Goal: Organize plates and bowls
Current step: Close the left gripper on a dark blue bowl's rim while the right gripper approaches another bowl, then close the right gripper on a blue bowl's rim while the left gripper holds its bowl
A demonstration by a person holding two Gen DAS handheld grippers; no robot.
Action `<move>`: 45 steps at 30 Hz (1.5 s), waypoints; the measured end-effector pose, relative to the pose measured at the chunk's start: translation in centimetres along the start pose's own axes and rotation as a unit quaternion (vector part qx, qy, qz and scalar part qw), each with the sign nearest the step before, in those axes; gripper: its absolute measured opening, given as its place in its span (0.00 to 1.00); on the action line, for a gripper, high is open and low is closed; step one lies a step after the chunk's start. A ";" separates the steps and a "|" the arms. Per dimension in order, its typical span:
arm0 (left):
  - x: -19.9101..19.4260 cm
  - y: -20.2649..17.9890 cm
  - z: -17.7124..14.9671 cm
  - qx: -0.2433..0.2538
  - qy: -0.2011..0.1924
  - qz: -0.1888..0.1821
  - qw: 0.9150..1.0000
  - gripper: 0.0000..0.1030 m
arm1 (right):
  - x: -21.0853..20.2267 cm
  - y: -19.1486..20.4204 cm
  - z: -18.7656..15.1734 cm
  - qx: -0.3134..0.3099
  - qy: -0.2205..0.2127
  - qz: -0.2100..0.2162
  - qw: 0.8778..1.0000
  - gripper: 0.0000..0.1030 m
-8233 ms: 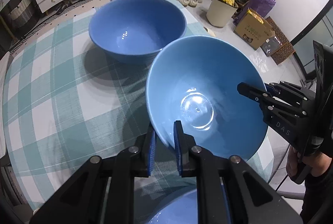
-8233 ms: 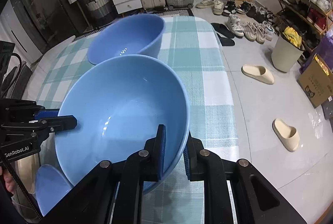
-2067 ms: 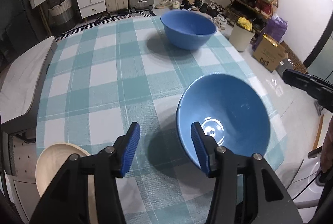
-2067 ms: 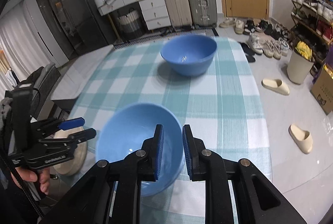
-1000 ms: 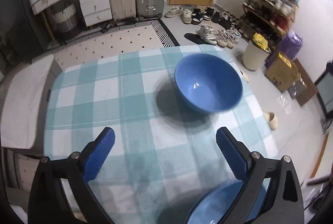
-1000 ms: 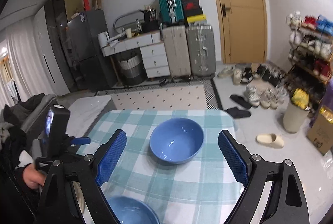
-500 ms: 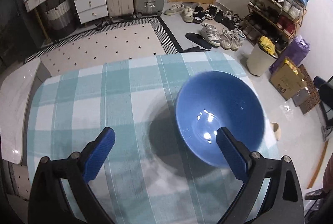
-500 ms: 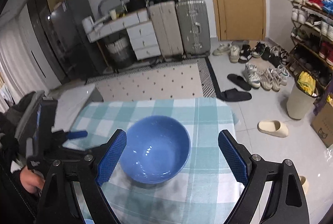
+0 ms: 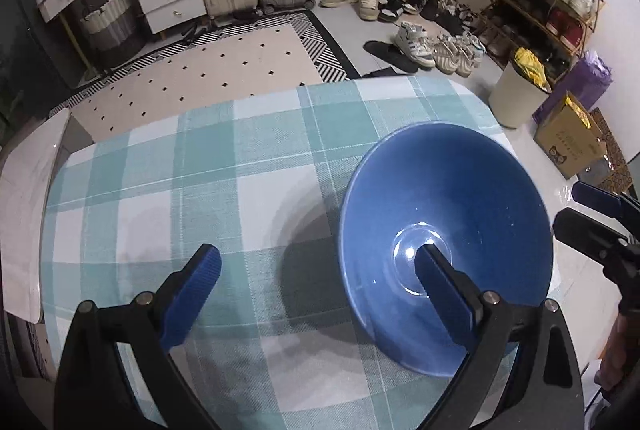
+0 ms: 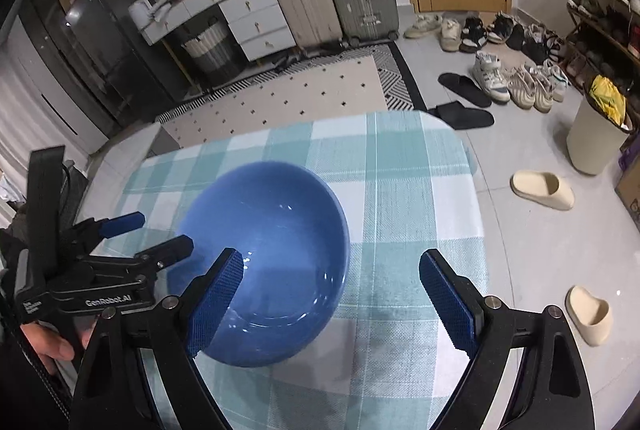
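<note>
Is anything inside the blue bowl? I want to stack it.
No. The blue bowl shows only a bare glossy inside with light reflections, standing on the checked tablecloth.

In the left wrist view, the left gripper's finger covers part of the bowl near its bottom. The right gripper is cut off by the edge. In the right wrist view, a finger hides the bowl's near left rim.
</note>
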State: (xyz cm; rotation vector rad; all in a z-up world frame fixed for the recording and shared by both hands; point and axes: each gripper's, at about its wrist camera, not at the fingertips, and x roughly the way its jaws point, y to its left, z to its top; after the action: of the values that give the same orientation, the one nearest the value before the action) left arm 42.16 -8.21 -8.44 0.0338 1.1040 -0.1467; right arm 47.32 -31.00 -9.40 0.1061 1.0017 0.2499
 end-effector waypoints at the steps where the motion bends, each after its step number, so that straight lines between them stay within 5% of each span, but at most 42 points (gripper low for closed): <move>1: 0.3 -0.2 0.0 0.004 0.004 0.005 1.000 0.95 | 0.3 -0.1 0.1 0.000 0.003 -0.002 1.000 0.89; 6: 1.2 -0.2 -0.3 0.010 0.011 -0.002 1.000 0.94 | 1.5 -0.2 -0.4 -0.007 0.016 -0.009 1.000 0.89; 9: 1.6 0.0 -0.3 0.009 0.022 -0.014 1.000 0.81 | 2.1 -0.2 -0.7 -0.013 0.022 -0.014 1.000 0.89; 14: 2.0 0.2 -0.5 -0.003 0.037 -0.043 0.998 0.75 | 2.6 -0.2 -1.0 -0.009 0.027 -0.010 1.000 0.89; 16: 2.2 0.0 -0.6 -0.002 0.042 -0.048 0.998 0.59 | 2.7 0.0 -1.0 -0.011 0.029 -0.010 0.999 0.89; 28: 2.2 -0.3 -1.0 0.001 0.059 -0.088 0.994 0.13 | 2.6 0.8 -1.4 -0.020 0.032 -0.010 0.999 0.88; 45: 2.1 -0.1 -1.1 0.004 0.069 -0.096 0.993 0.09 | 2.2 1.1 -1.3 -0.020 0.034 -0.016 0.999 0.76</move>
State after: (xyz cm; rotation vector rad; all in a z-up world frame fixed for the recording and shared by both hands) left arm 42.07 -8.39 -10.81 -0.0568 1.2442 -0.3243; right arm 47.14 -29.37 -11.70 0.0465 1.0646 0.2457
